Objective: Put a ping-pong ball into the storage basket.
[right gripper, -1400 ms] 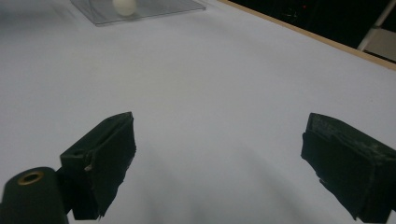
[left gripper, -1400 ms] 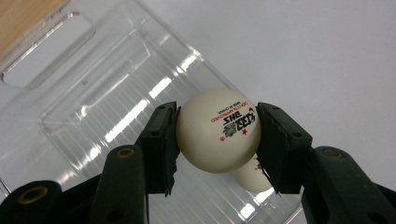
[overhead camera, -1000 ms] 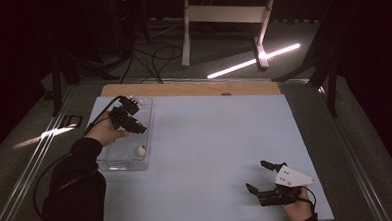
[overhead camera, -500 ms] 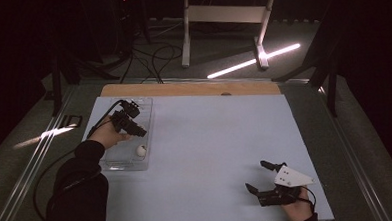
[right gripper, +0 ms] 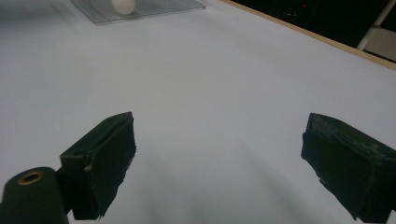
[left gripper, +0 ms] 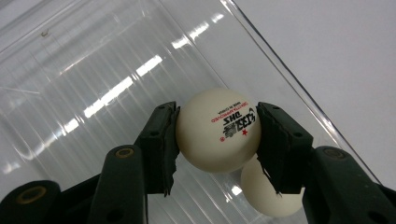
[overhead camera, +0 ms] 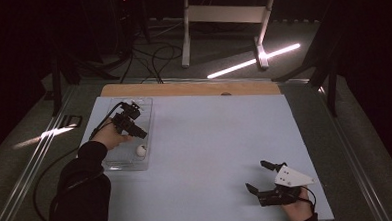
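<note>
A white ping-pong ball (left gripper: 217, 129) with red and black print sits squeezed between both pads of my left gripper (left gripper: 218, 135), which is shut on it above the clear plastic tray (left gripper: 93, 74). A second white ball (left gripper: 268, 193) lies on the tray floor just below it. In the high view the left gripper (overhead camera: 141, 134) hovers over the clear tray (overhead camera: 117, 164) at the table's left, with the loose ball (overhead camera: 141, 150) near it. My right gripper (overhead camera: 259, 178) rests at the front right, its jaws wide apart with nothing between them (right gripper: 217, 163).
The white table top (overhead camera: 215, 139) has a wooden strip along its far edge (overhead camera: 183, 89). The right gripper view looks across the table at the tray's near wall (right gripper: 154, 10) and a ball (right gripper: 123, 4). Cables and a white stand (overhead camera: 225, 19) lie on the floor beyond.
The left hand has drawn slightly nearer along the tray with the ball in its jaws. The right gripper has kept still.
</note>
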Demonstrator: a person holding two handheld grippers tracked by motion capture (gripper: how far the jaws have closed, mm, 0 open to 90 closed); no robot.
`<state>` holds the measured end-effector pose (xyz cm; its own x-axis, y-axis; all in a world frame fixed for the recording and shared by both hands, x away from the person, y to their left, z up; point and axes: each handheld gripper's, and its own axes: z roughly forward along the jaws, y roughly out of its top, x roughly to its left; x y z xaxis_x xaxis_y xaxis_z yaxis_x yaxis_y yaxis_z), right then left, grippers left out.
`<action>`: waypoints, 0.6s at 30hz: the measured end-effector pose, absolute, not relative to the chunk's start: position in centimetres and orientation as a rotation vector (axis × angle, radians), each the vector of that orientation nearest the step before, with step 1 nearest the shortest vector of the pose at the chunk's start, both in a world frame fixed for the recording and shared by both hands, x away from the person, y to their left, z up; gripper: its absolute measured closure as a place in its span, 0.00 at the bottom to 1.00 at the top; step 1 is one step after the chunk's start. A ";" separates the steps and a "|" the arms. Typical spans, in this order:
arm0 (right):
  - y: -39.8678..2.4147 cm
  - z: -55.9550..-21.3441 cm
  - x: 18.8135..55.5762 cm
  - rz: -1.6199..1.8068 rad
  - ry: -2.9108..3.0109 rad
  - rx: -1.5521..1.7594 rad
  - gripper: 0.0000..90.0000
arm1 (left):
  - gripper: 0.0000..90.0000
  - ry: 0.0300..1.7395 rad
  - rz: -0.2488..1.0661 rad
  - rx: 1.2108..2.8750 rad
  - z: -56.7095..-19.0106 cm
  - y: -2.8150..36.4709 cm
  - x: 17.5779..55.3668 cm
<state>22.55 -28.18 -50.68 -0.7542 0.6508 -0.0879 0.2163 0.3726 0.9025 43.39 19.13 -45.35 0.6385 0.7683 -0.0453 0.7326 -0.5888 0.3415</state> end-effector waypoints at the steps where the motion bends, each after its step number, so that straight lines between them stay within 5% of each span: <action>1: -28.2 -50.7 22.5 1.353 2.205 0.753 0.11 | 0.57 1.207 0.151 2.530 -45.3 19.1 43.4; 18: -28.2 -50.7 22.5 1.350 2.206 0.752 0.11 | 0.32 1.297 0.218 2.499 -44.4 20.1 43.4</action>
<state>22.55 -28.16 -50.67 -0.7530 0.6520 -0.0891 0.2175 0.3744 0.9014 43.38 20.05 -44.40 0.5770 0.8167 -0.0106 0.7685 -0.5385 0.3455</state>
